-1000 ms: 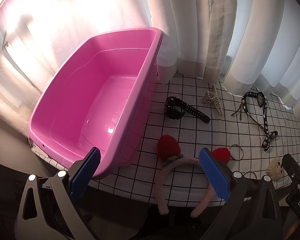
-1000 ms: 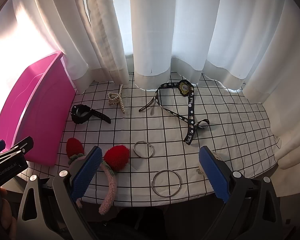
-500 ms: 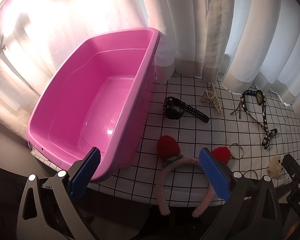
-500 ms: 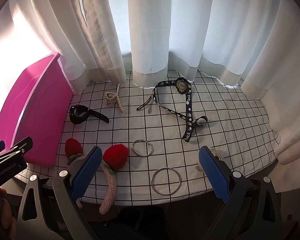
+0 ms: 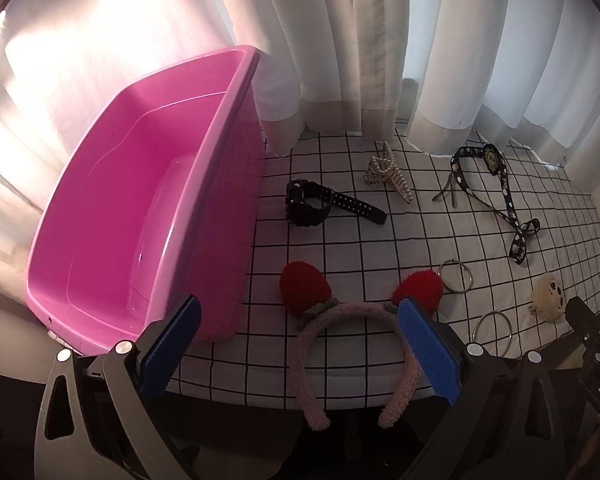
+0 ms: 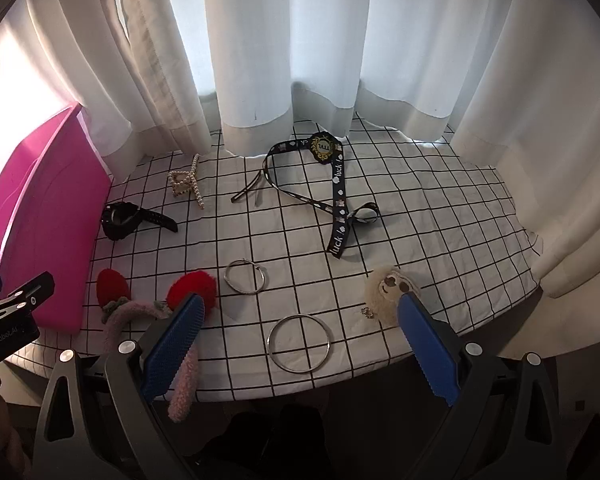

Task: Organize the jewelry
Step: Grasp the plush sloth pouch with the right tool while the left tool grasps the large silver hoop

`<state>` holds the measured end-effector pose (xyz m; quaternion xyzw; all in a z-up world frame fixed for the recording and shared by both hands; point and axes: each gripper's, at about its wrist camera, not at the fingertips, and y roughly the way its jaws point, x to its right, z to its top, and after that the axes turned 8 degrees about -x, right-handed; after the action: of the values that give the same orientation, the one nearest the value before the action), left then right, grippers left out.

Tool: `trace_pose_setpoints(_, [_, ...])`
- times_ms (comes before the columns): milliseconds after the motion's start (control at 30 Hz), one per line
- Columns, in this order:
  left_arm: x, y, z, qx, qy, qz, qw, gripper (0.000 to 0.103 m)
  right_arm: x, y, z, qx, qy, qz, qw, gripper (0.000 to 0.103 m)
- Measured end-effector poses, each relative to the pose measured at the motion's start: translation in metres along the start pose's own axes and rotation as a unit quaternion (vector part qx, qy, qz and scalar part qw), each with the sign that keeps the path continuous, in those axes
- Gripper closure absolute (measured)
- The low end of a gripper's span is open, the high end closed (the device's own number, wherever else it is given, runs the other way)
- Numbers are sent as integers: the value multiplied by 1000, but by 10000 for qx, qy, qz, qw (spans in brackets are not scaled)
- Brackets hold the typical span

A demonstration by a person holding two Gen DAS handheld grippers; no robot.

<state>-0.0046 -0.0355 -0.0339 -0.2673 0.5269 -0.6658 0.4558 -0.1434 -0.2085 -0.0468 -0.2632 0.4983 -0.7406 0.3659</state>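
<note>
Left wrist view: both our claws, left claw and right claw, gape wide and empty, fuzzy pink headband with red pompoms lies on the checked-cloth desk beside the empty pink plastic tub, so we'd pinch its arch squarely.

- Long white pleated fabric curtains hang behind, backlit by daylight, brightest at the left.
- A white cloth with a black grid pattern covers the table.
- Beneath the table edge, darkness.
</note>
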Motion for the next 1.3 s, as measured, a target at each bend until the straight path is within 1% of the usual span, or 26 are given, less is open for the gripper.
trace_pose_setpoints(133, [24,8,-5,-95,209,-144,9996,6,19,10,-8,-65,8,-103,9999,10])
trace_pose_setpoints(233, [42,13,-9,-150,221,-175,9995,6,35,21,-8,-96,-83,-85,9999,10])
trace_pose_setpoints(367, [74,24,-14,-313,70,-221,9992,6,66,40,-6,-234,-175,107,9995,10])
trace_pose_setpoints(467, [100,31,-22,-398,-112,-232,9989,6,89,59,-6,-383,-379,179,9984,10])
trace_pose_setpoints(667, [147,50,-44,-578,-242,-188,9979,6,124,102,-4,-531,-820,333,9947,10])
trace_pose_setpoints(867, [176,73,-55,-809,-329,-385,9954,6,130,131,6,-594,-1110,464,9910,10])
trace_pose_setpoints(1000, [187,86,-60,-853,-293,-471,9948,6,125,143,7,-558,-1312,487,9886,10])
trace_pose_setpoints(1133, [197,98,-61,-958,-268,-524,9937,6,124,153,9,-628,-1363,532,9872,10])
trace_pose_setpoints(1300, [205,101,-63,-886,-253,-661,9935,6,129,160,10,-589,-1428,511,9867,10])
